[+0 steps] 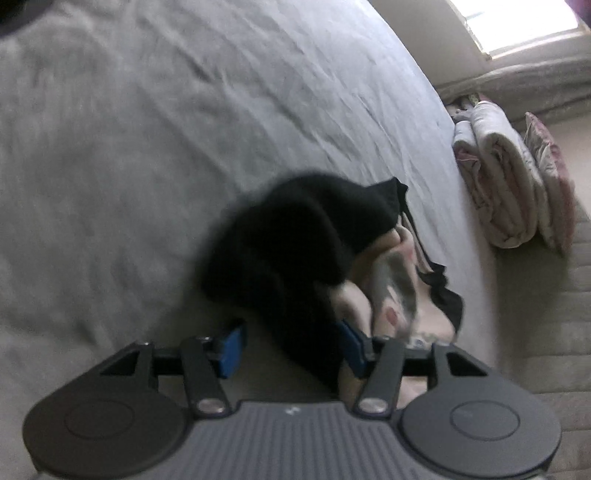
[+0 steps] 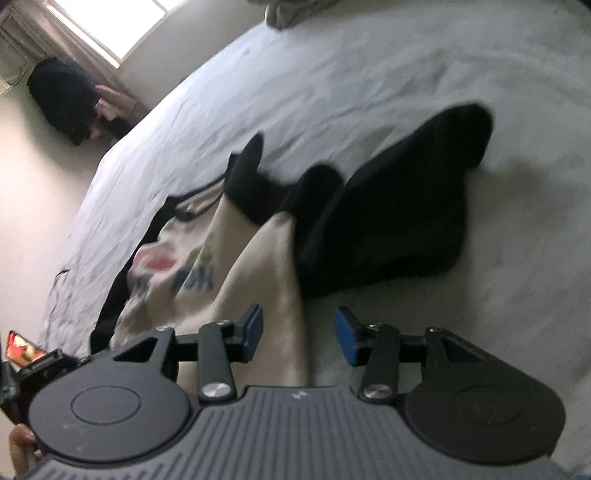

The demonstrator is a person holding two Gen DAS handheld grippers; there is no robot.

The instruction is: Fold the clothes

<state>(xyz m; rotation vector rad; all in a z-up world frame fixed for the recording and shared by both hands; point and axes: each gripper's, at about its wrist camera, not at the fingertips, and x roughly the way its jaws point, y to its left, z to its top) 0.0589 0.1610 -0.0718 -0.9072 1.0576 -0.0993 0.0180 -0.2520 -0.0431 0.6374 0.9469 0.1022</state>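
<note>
Our left claw (image 1: 290, 345) hangs released over the bed (image 1: 147, 147), its blue pads (image 1: 232, 345) apart and pressing on nothing. The black cloth (image 1: 288, 240) of the shirt runs down between them, close against the right-hand pad, though blur keeps us from telling whether it touches. Just past the pads the shirt lies in a rumpled heap, black outside, with its cream printed side (image 1: 395, 291) showing on the right. Beyond the bed's edge, rolled pale blankets (image 1: 495, 184) lie against a cushion (image 1: 554, 177), under a bright window (image 1: 524, 26).

Our right claw (image 2: 299, 338) is released as well, pads (image 2: 347, 341) apart. A cream fold (image 2: 280, 295) of the same shirt passes between them, nearer the left-hand pad; we cannot tell whether it touches. Outward from there the shirt spreads across the sheet: the cream side with a coloured print (image 2: 177, 273) to the left, the black part (image 2: 399, 214) bunched to the right. A small red-lit device (image 2: 22, 347) sits at the left edge beside the claw. Farther off, a dark bundle (image 2: 62, 99) rests against the wall below a window (image 2: 107, 22).
</note>
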